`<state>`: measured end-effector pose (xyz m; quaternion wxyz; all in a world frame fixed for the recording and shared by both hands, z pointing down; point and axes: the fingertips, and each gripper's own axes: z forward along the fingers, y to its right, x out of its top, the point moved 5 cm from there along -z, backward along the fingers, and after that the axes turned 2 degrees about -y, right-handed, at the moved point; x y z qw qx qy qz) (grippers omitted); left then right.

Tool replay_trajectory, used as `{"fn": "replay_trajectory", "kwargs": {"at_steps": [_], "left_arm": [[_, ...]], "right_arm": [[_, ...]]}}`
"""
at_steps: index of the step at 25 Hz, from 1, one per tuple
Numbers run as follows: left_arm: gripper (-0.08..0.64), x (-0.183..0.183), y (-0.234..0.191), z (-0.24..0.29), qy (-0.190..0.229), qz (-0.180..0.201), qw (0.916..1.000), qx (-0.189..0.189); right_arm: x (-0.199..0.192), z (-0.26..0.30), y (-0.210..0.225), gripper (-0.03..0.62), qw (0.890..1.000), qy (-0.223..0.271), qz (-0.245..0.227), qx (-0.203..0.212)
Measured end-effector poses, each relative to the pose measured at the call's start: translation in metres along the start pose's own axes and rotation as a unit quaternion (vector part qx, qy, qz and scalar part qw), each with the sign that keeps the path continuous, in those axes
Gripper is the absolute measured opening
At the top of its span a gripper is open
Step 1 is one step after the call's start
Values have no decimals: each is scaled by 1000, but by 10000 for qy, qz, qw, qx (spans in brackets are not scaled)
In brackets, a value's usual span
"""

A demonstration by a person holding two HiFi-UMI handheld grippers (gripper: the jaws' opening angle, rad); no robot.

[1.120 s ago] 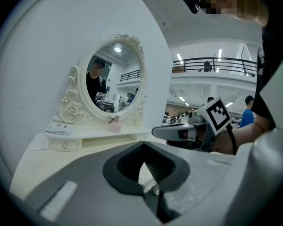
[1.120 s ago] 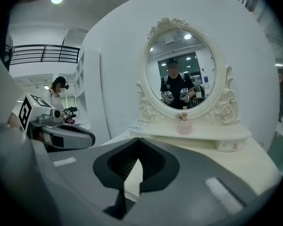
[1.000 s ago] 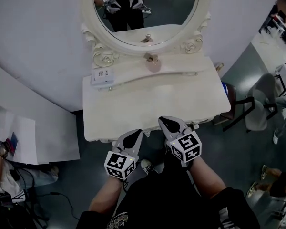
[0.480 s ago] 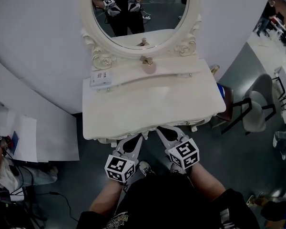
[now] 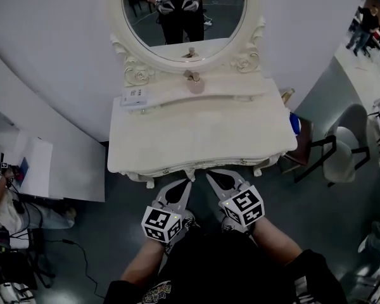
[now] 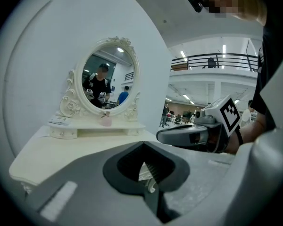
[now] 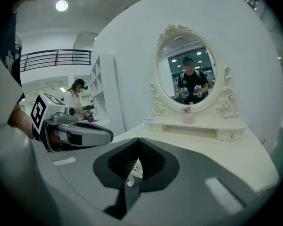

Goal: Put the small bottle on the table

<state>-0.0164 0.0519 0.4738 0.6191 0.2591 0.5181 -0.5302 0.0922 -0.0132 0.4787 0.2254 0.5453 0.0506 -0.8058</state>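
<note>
A small pink bottle (image 5: 194, 84) stands on the raised shelf of a cream dressing table (image 5: 196, 135), just below the oval mirror (image 5: 183, 11). The same bottle (image 6: 105, 121) is small and far off in the left gripper view, and it (image 7: 188, 116) shows likewise in the right gripper view. My left gripper (image 5: 183, 183) and right gripper (image 5: 212, 177) hang side by side just short of the table's front edge. Both are shut with nothing in them. Each wrist camera sees its own closed jaws, the left gripper (image 6: 144, 146) and the right gripper (image 7: 138, 144).
A white card box (image 5: 135, 97) lies on the shelf's left end. A chair (image 5: 342, 151) and a blue item (image 5: 296, 123) stand to the table's right. A white partition (image 5: 44, 176) and a seated person (image 5: 0, 201) are at the left.
Both grippers have drawn back from over the table's front edge to the floor side of it. The bottle has not moved.
</note>
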Motion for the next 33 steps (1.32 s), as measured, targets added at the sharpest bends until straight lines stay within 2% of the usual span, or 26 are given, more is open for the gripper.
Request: {"fn": "replay_trajectory", "kwargs": {"at_steps": [15,33], "left_arm": [[0,-8,68,3,214,-16,9985,494],[0,-20,113,23,186,-70,9985,503]], "right_arm": [[-17,-55,13,28,9987,74,-233,448],[-38,-92,36,28,9988,55,-96,482]]}}
